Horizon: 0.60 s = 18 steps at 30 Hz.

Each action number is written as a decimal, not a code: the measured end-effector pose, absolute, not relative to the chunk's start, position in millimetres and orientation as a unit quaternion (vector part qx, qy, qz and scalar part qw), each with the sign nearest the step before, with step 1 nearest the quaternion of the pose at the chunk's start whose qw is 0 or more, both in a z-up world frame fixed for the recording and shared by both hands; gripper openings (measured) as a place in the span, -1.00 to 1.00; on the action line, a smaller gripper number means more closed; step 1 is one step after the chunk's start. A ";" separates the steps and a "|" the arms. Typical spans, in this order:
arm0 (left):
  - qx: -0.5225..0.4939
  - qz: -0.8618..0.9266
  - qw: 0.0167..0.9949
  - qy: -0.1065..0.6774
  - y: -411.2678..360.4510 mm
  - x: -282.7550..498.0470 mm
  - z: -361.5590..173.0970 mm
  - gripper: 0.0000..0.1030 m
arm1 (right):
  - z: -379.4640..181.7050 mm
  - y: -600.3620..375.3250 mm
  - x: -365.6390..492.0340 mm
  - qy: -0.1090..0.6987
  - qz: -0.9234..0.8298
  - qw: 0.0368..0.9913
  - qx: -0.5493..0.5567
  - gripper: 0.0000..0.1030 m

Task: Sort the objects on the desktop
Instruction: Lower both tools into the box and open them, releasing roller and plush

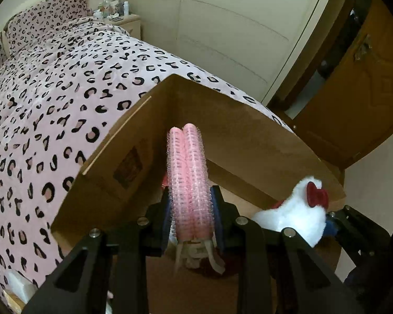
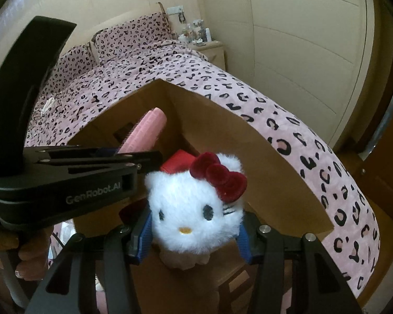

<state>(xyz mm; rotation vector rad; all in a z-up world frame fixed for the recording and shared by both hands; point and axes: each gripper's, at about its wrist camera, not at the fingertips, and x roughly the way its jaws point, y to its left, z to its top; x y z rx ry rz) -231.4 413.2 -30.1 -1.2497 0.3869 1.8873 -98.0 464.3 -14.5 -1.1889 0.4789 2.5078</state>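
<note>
My left gripper (image 1: 192,209) is shut on a pink hair roller (image 1: 190,172), squeezed flat and standing upright over the open cardboard box (image 1: 238,120). In the right wrist view the same pink hair roller (image 2: 146,130) shows at the left, held by the left gripper (image 2: 123,154) with a hand below it. My right gripper (image 2: 195,231) is shut on a white plush cat (image 2: 194,212) with a red bow, blue pads pressed into its sides. The white plush cat (image 1: 298,212) appears at the lower right in the left wrist view. A red object (image 2: 176,163) lies inside the cardboard box (image 2: 249,141).
A bed with a pink leopard-print cover (image 1: 52,99) lies behind the box. A bedside stand with bottles (image 1: 118,7) sits at the far wall beside a white wardrobe (image 1: 235,26). A brown wooden door (image 1: 366,83) stands at the right.
</note>
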 end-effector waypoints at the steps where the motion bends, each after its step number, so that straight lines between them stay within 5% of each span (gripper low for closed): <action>1: -0.495 0.750 0.409 0.155 413.1 -231.0 -31.3 -0.45 | -16.3 464.4 -97.9 0.168 0.877 0.162 -0.419 0.04; 5: -0.492 0.752 0.411 0.152 411.8 -229.2 -31.6 -0.41 | -19.2 466.7 -97.4 0.171 0.873 0.165 -0.425 0.09; 9: -0.495 0.754 0.407 0.143 410.0 -229.1 -29.2 0.00 | -20.0 471.1 -96.3 0.187 0.864 0.169 -0.437 0.15; 18: -0.478 0.770 0.407 0.113 396.2 -226.2 0.4 0.33 | -9.5 480.9 -88.1 0.217 0.852 0.172 -0.444 0.16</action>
